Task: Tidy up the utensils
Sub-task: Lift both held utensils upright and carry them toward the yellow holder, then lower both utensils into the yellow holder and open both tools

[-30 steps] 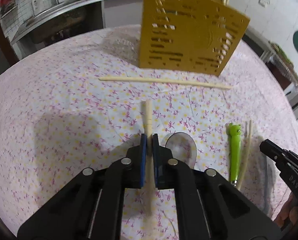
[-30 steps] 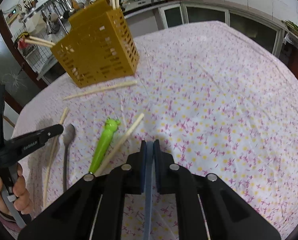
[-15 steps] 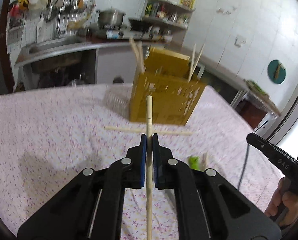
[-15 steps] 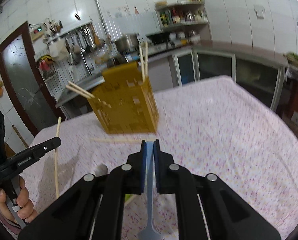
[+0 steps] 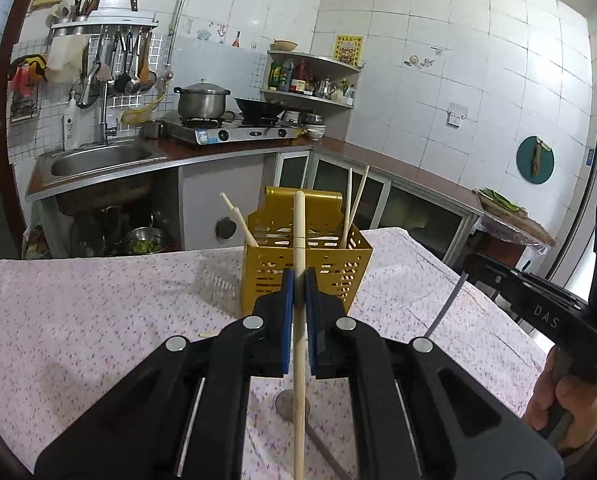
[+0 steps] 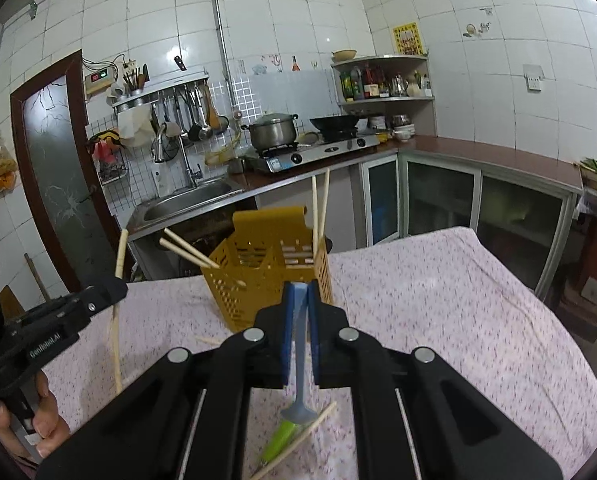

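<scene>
**Both grippers lifted and loaded, facing the utensil holder**

The left gripper [image 5: 296,280] pinches a pale chopstick [image 5: 298,340] near its middle, the stick standing almost upright between the blue pads. The right gripper [image 6: 299,292] is pressed shut on the handle of a grey-blue spoon [image 6: 298,364], whose bowl hangs below the jaws. The yellow utensil holder [image 5: 310,256] stands on the floral worktop [image 5: 98,320] just beyond both grippers, with chopsticks already leaning out of it. A green-handled utensil [image 6: 280,438] and a loose chopstick [image 6: 298,440] lie on the cloth below the right gripper (a further stick lies at the holder's foot).

Risks, as judged from here: the chopstick is held at one narrow point, so it may pivot or slide between the pads during the move. Its lower end could catch the holder's rim or the leaning sticks. The light, perforated holder may tip if struck. The two grippers converge on one opening and could collide.

Compared with a second ago, both grippers have risen and tilted upward. The views then looked down on the cloth, with the chopstick low over it; now they face the holder and the kitchen wall, and both utensils hang clear of the worktop.
</scene>
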Motion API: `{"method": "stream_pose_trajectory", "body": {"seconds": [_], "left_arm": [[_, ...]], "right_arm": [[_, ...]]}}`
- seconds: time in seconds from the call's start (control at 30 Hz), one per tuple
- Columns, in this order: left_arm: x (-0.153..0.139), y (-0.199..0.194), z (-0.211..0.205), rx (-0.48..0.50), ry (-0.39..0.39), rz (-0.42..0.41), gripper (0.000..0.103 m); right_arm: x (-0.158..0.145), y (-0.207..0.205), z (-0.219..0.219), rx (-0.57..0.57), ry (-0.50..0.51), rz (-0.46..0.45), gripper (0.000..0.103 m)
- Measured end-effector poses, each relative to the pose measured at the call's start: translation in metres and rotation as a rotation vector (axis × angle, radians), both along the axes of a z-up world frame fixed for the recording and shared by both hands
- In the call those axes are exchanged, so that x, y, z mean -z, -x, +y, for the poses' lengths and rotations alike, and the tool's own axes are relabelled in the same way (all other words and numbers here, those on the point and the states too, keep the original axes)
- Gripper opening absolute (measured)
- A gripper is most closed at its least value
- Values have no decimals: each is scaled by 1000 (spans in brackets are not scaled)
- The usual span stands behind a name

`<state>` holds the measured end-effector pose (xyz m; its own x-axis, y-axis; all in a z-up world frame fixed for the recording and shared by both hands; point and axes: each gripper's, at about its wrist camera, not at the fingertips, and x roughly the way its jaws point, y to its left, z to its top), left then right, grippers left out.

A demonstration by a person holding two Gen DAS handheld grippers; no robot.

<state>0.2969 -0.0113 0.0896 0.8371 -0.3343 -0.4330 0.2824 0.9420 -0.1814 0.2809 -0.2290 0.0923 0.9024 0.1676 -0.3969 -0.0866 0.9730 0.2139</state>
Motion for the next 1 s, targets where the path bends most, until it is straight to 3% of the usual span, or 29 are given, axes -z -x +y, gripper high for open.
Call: {"method": "stream_pose_trajectory", "body": {"seconds": [0.3,0.63,0.77,1.0], "left_arm": [[-20,-30,-4,9,5,-21,5],[-75,-73,-14,-22,-17,-125,4],[-98,-76,-9,-27,-10,-165,4],[-105,-71,6,-50,3,-153,4]], "right_arm": [[-27,-26,-1,1,36,-39,8],[-76,-65,3,17,91,-109,7],[-94,-77,2,22,86,-128,7],[-95,-83,-1,25,47,-121,7]]}}
